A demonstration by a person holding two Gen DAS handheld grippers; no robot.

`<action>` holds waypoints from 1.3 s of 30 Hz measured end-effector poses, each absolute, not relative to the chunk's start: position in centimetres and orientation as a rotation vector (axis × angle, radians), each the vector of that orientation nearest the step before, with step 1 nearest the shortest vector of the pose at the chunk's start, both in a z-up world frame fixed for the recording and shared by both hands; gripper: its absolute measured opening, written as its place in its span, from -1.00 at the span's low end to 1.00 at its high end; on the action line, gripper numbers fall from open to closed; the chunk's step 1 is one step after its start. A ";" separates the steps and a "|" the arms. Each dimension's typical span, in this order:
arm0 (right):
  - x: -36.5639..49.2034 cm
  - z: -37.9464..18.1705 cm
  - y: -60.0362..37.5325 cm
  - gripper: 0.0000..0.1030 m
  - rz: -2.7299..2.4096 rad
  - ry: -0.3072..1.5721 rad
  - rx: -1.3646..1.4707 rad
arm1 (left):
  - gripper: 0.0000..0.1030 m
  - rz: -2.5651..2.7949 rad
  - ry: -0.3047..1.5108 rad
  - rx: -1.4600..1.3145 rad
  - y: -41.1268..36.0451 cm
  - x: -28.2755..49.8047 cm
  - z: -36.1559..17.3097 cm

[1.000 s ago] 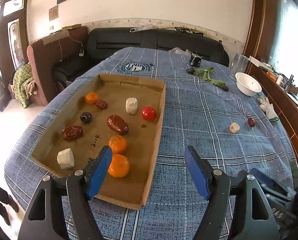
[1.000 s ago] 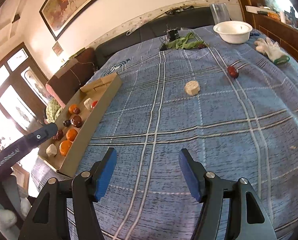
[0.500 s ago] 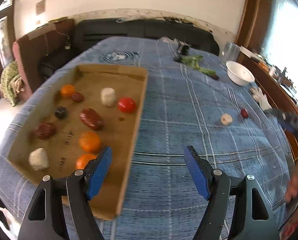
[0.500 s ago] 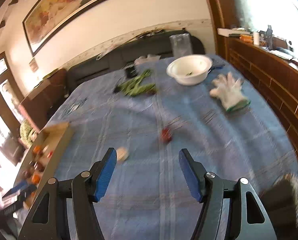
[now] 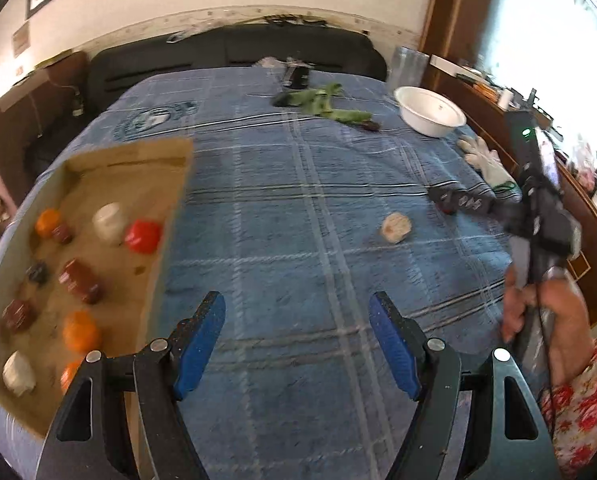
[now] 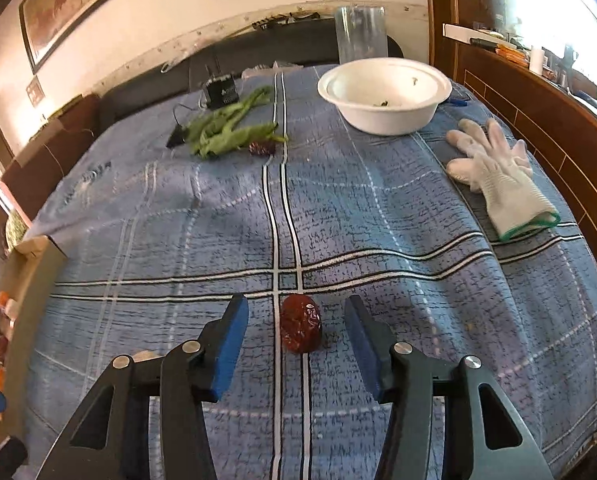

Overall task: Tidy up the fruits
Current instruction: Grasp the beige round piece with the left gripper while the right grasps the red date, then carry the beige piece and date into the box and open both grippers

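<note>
A cardboard tray (image 5: pixel 170 184) at the left holds several fruits: oranges, a red tomato (image 5: pixel 143 236), dark red dates and white pieces. A white piece (image 5: pixel 395 228) lies loose on the blue checked cloth. My left gripper (image 5: pixel 296 340) is open and empty above the cloth, right of the tray. My right gripper (image 6: pixel 296 338) is open, low over the cloth, with a red date (image 6: pixel 299 328) between its fingers, not touching them. In the left wrist view the right gripper (image 5: pixel 454 202) reaches over that spot, hiding the date. Another date (image 6: pixel 261 147) lies by the greens.
A white bowl (image 6: pixel 384 96) stands at the back right with a clear cup (image 6: pixel 360 32) behind it. A white glove (image 6: pixel 498 176) lies at the right edge. Green leaves (image 6: pixel 230 130) and a small black device (image 6: pixel 219 92) lie at the back. A dark sofa is beyond.
My right gripper swung right across the table and came down around the red date. My left gripper moved right, off the tray and over the cloth.
</note>
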State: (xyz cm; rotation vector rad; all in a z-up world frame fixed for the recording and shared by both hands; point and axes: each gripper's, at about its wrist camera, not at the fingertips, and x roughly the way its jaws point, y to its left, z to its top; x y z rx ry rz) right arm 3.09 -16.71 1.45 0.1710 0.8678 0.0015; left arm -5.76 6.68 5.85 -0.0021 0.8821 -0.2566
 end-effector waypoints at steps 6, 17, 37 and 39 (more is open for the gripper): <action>3.1 1.1 -16.7 -0.56 0.013 0.857 0.136 | 0.27 -0.333 0.904 0.028 2.4 -1.9 4.7; 2.7 1.5 -18.1 -0.56 0.041 0.832 0.214 | 0.06 -0.418 0.959 0.060 -2.6 2.8 1.8; 1.1 2.9 -16.5 -0.56 0.162 0.758 0.234 | -0.50 -0.336 0.855 -0.098 6.0 -2.7 6.9; 0.8 2.9 -16.1 -0.56 0.173 0.754 0.235 | -0.50 -0.290 0.847 -0.128 8.6 -3.6 7.4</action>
